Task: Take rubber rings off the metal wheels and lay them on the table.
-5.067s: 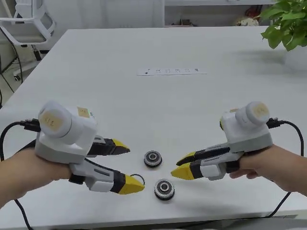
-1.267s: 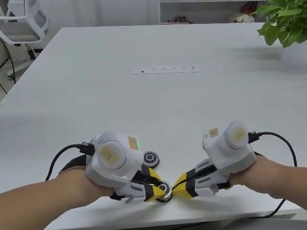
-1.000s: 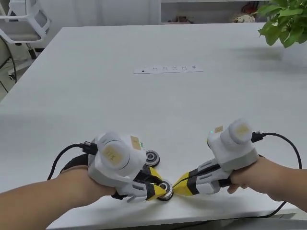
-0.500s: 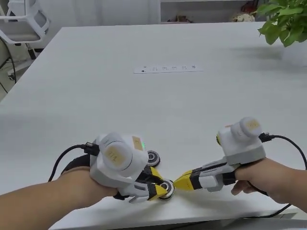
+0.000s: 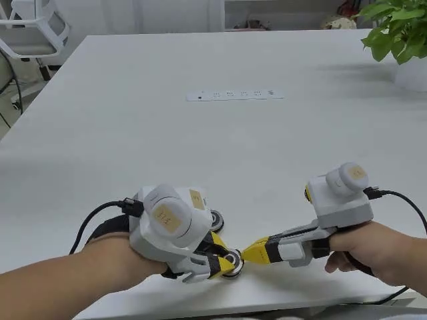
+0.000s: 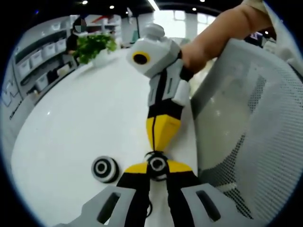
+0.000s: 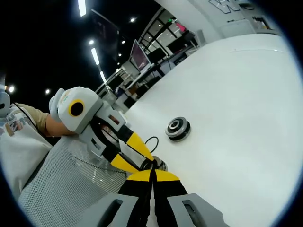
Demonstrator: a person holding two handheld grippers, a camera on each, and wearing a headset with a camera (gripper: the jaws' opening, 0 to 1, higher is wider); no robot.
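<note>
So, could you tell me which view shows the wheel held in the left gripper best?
The left gripper view: the wheel sits face-on, centred between the left gripper's jaws. In the head view it is half hidden by that gripper; in the right gripper view just an edge peeks past the shut jaws.

"What's the room like from where you stand?"

"One big white counter (image 5: pixel 200 147), matt, with a thin marked strip (image 5: pixel 235 95) lying flat mid-way across. Behind it there's a pale wall with a cluttered shelf (image 5: pixel 280 17)."

"Any seating?"

"A white office chair (image 5: pixel 33 30) is off the far left corner, and a grey mesh chair back (image 6: pixel 246 127) is close by the near edge."

"Anything green?"

"A leafy plant (image 5: pixel 397 30) in a white pot, far right corner."

"And the light?"

"Strip lights (image 7: pixel 84 7) and small spots on a dark ceiling, so the shadows are soft. Racks of bins (image 6: pixel 38 61) line one side, and a monitor (image 7: pixel 140 56) glows on the desks beyond."
</note>
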